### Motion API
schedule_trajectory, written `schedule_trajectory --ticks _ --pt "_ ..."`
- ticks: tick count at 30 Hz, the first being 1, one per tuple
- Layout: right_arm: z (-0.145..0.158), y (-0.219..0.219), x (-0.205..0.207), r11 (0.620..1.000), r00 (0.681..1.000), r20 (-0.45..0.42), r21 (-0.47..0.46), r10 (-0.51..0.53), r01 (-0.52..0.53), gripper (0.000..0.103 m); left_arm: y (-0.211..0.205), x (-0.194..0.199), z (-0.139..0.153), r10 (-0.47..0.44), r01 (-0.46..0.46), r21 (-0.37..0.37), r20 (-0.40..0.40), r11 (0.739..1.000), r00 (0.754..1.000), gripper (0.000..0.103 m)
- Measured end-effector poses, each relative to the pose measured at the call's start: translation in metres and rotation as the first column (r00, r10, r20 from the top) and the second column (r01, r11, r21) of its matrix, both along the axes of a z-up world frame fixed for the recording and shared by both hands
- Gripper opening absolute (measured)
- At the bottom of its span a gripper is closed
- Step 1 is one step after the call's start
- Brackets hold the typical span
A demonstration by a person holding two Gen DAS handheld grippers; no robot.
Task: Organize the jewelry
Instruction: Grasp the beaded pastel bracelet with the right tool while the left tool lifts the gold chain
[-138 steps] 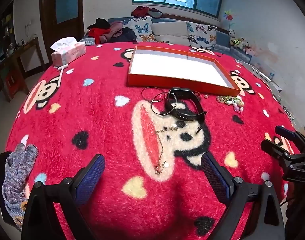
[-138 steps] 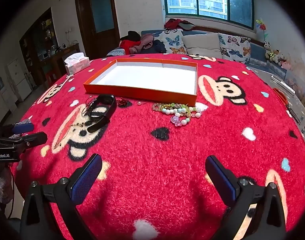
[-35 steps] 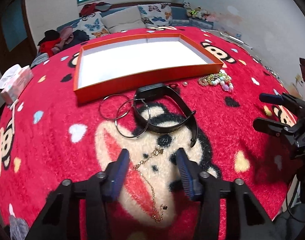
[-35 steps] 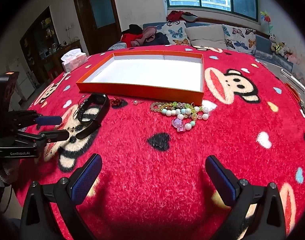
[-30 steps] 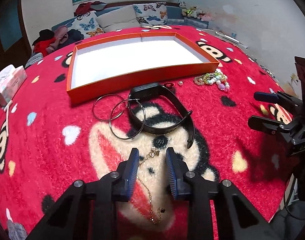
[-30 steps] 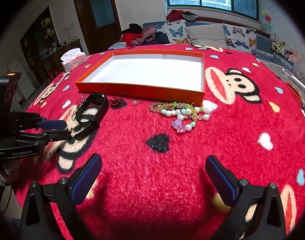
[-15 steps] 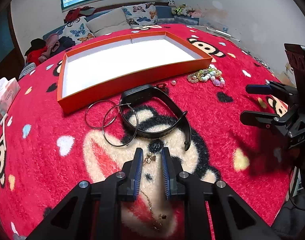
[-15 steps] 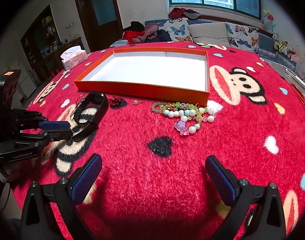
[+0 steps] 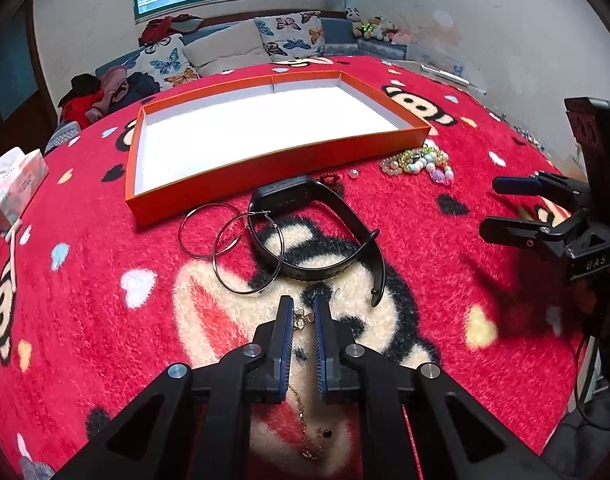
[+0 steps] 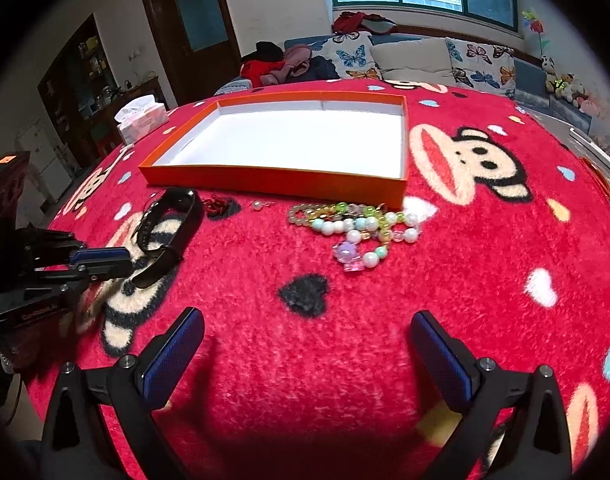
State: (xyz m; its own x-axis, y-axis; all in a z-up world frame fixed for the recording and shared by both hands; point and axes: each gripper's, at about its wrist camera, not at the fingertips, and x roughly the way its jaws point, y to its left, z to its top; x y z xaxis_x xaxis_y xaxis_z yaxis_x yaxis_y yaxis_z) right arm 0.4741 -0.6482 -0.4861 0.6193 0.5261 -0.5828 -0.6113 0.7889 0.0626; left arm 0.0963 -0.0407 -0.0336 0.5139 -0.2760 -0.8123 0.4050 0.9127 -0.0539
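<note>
My left gripper [image 9: 304,312] has its jaws nearly closed around the top end of a thin gold necklace [image 9: 301,322], whose chain trails back under the gripper on the red blanket. Two silver hoops [image 9: 247,258] and a black wristband [image 9: 321,236] lie just beyond it. An empty orange tray [image 9: 273,156] with a white floor lies further back. Bead bracelets [image 9: 419,162] lie by the tray's right corner, also in the right wrist view [image 10: 357,224]. My right gripper [image 10: 307,330] is open and empty above the blanket, in front of the beads.
A small pearl [image 10: 257,205] and a dark red trinket [image 10: 217,203] lie in front of the tray. A tissue box [image 10: 141,122] stands at the far left. A sofa with cushions [image 10: 409,60] is behind the table.
My left gripper has moved forward over the necklace's top end and its jaws have narrowed from wide open to nearly closed around it. The right gripper has stayed open, shifting slightly.
</note>
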Motion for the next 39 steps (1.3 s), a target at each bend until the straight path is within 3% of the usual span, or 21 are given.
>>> schedule_trajectory --ticks 10,13,18,26,34,39 --pt "0.008 -0.008 0.025 1.0 0.999 -0.027 0.015 -0.026 0.026 0.103 0.004 -0.003 0.007 0.021 -0.021 -0.031 0.003 0.999 1.0 0.01" --pt "0.01 -0.007 0.029 1.0 0.999 -0.031 0.016 -0.021 0.022 0.092 0.004 -0.003 0.008 0.022 -0.022 -0.034 0.002 0.999 1.0 0.01" --pt "0.009 -0.008 0.037 0.999 0.998 -0.061 0.04 -0.028 0.03 0.065 0.004 -0.003 0.008 0.022 -0.022 -0.032 -0.003 0.999 1.0 0.01" --pt "0.01 -0.017 0.049 0.992 0.992 -0.109 0.099 -0.07 0.081 0.039 0.002 -0.001 0.006 0.018 -0.018 -0.028 -0.008 0.999 1.0 0.01" --pt "0.008 -0.012 0.06 0.987 0.984 -0.131 0.09 -0.12 0.132 0.03 0.0 -0.002 0.006 0.012 -0.012 -0.026 -0.007 1.0 1.0 0.01" --pt "0.006 -0.01 0.061 0.986 0.983 -0.119 0.078 -0.14 0.149 0.016 0.0 -0.003 0.007 0.016 -0.016 -0.028 -0.006 0.999 1.0 0.01"
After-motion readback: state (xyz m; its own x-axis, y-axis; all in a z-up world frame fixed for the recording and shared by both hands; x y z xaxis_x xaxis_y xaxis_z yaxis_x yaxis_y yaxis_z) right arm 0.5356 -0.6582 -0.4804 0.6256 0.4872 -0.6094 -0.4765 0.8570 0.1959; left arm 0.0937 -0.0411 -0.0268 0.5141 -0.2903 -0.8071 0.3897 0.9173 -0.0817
